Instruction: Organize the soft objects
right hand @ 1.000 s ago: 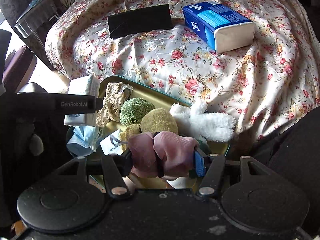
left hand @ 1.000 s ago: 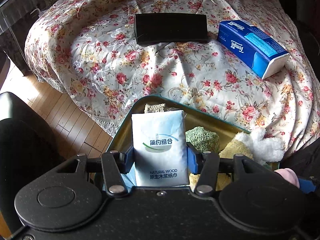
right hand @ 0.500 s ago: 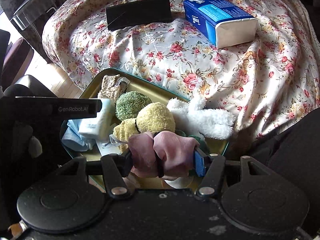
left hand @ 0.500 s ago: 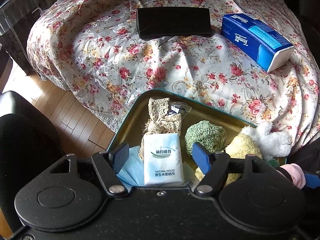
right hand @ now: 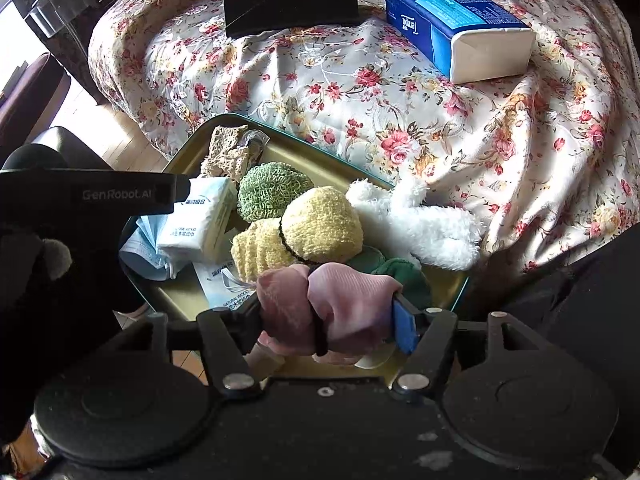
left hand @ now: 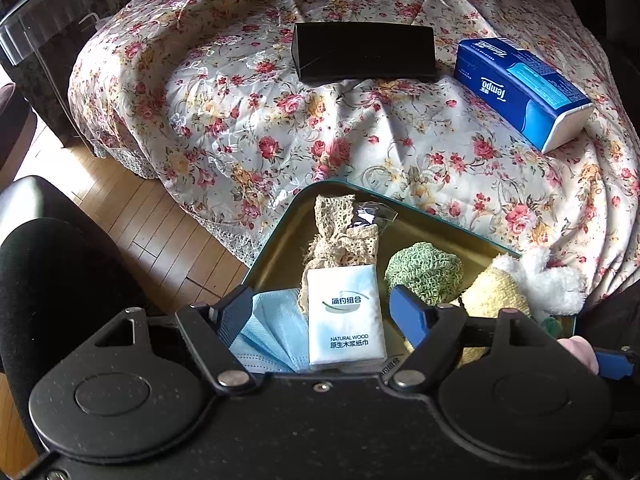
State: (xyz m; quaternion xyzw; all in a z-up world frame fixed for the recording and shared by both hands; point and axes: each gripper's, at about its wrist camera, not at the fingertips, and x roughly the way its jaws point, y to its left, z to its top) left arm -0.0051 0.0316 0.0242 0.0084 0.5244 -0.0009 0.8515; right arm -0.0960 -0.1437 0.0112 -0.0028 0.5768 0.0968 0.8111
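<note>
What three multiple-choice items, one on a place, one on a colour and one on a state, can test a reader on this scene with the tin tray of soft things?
1. Where does the flat black rectangular box lie?
A. in the tray
B. on the flowered bedcover
C. on the wooden floor

2. What colour is the wrapper of the large tissue pack on the bed?
A. blue
B. red
C. green

3. How does the small white tissue packet stand to the left gripper?
A. squeezed by the jaws
B. lifted above the bed
C. lying free in the gold tin tray, between opening jaws

Key: 1 B, it rests on the cover beyond the tray. 2 A, blue with a white end. 3 C, gaps show on both sides of it.
</note>
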